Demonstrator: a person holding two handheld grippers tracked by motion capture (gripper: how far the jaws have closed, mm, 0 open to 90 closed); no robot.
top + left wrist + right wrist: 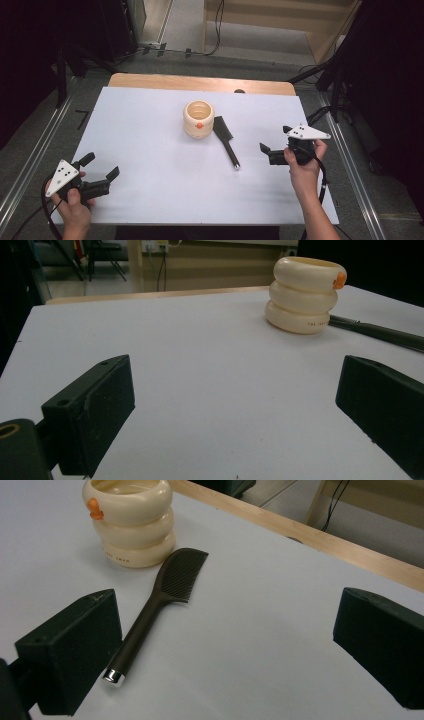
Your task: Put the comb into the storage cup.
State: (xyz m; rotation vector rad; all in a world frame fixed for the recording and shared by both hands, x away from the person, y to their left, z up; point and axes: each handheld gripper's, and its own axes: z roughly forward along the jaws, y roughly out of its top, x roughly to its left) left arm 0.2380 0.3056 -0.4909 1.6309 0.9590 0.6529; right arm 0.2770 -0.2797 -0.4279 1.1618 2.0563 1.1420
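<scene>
White table top (150,150), laid over a wooden board whose pale edge (200,82) shows along the far side. Item one: a cream holder (198,119) shaped like three stacked rings, open at the top, standing upright near the middle of the far half of the table; a small orange knob (199,125) sits on its near face, just below the rim. In the left gripper view the same holder (304,295) stands far off to the right of the jaws, with small dark lettering on its lowest ring. Item two: a black comb (226,139) lying flat just to the right of the holder, toothed head nearest the holder and close against its base, handle running toward the near side and ending in a small silver cap (236,167). Whether the head touches the holder cannot be told. In the right gripper view the comb (155,605) lies between the jaws and to their left, silver cap nearest the camera. Item three: left gripper (102,167), held in the person's left hand (72,200) at the near left corner of the table, jaws spread wide, nothing between them, well apart from both items. Item four: right gripper (272,141), held in the right hand (302,162) at the right side of the table, jaws also spread wide and empty, pointing leftward toward the comb's handle, near it but not touching.
</scene>
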